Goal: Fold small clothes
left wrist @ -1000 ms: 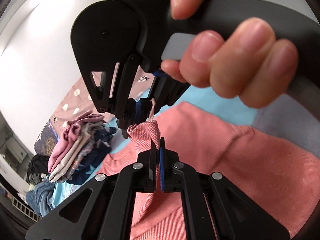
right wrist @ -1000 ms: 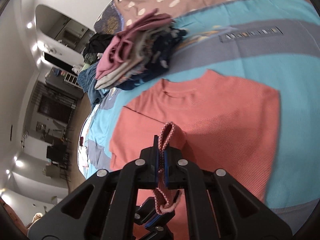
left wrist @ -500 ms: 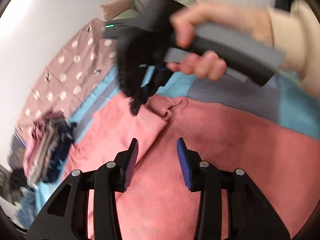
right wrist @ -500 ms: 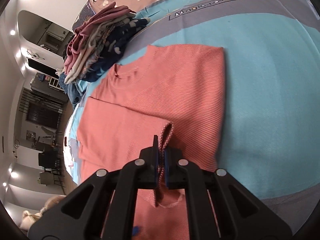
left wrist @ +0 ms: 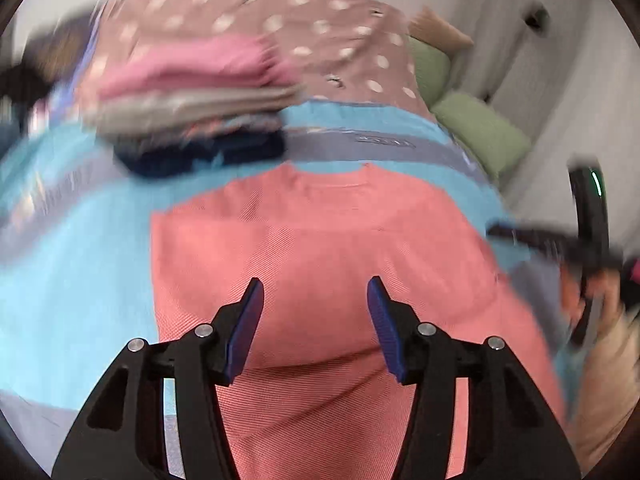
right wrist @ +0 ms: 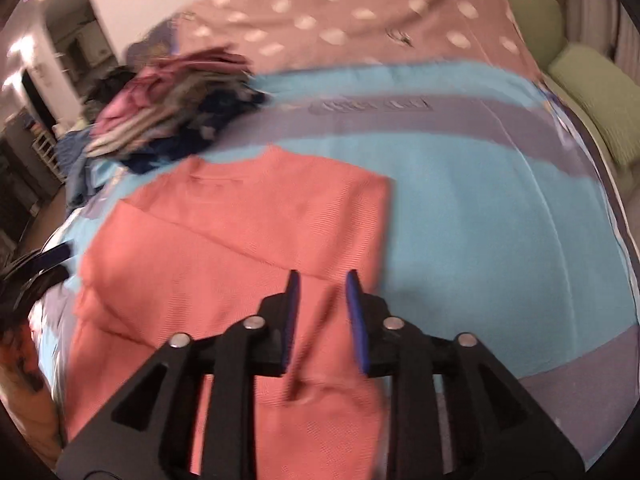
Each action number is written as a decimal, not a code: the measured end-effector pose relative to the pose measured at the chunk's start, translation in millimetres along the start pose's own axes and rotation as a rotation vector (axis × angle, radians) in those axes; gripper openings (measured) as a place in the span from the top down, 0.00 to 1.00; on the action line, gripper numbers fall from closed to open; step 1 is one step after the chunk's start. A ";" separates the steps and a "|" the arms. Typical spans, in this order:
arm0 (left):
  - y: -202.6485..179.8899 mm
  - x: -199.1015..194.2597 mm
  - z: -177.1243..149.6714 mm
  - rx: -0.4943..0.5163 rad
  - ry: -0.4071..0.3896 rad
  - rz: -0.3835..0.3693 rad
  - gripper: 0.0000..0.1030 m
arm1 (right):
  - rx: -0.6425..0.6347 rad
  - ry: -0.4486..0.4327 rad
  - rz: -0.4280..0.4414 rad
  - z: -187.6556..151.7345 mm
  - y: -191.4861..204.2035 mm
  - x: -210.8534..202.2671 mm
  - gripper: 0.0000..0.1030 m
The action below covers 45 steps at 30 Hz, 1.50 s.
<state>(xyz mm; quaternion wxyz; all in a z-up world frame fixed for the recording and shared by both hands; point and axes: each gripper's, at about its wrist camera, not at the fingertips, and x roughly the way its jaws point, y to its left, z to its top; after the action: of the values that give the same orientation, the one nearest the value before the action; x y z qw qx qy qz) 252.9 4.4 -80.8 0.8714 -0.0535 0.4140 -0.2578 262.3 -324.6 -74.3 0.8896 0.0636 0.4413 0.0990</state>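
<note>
A coral ribbed top [left wrist: 320, 248] lies flat on the blue and grey bedspread [left wrist: 80, 264], neckline at the far side, with its sides folded in over the body. My left gripper [left wrist: 316, 300] is open and empty above its middle. My right gripper [right wrist: 322, 292] is open and empty above the top [right wrist: 240, 248] near its right folded edge. The right gripper shows blurred at the right edge of the left wrist view [left wrist: 584, 240]. The left gripper shows at the left edge of the right wrist view [right wrist: 36, 276].
A stack of folded clothes [left wrist: 192, 96], pink on top and navy below, sits on the bedspread behind the top; it also shows in the right wrist view [right wrist: 172, 108]. A dotted brown cover [right wrist: 360, 20] lies beyond. Green cushions [right wrist: 596, 96] sit at the right.
Both grippers have let go of the folded-in sleeve, opened and pulled back and apart. The left opened first, then the right. The sleeve now lies flat on the top.
</note>
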 end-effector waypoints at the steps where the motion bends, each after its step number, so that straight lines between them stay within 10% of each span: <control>1: 11.0 4.5 -0.5 -0.043 0.004 -0.016 0.47 | -0.060 0.012 0.005 -5.7 15.6 4.9 0.67; 9: 39.7 45.8 -15.6 -0.147 0.134 -0.014 0.46 | -0.110 0.108 -0.031 -34.3 28.1 38.0 0.62; 17: 26.5 -31.6 -40.8 -0.111 0.030 0.012 0.29 | -0.159 -0.057 -0.174 -62.1 39.0 -73.9 0.38; 23: 31.1 -83.0 -118.1 -0.144 0.046 -0.012 0.13 | -0.090 -0.121 -0.086 -160.5 25.2 -148.7 0.05; 28: 25.9 -112.2 -172.3 -0.156 0.070 -0.025 0.13 | 0.090 0.003 0.014 -234.7 3.2 -164.6 0.03; 45: 15.9 -151.2 -243.8 -0.295 0.116 -0.242 0.13 | 0.290 0.087 0.241 -309.2 -30.5 -163.8 0.68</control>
<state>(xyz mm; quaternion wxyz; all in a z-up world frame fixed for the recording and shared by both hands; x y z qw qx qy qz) -2.5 122.0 -139.6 0.7915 -0.2148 0.4874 -0.2998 -77.5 -384.3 -140.2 0.8330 0.2393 0.4781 0.1426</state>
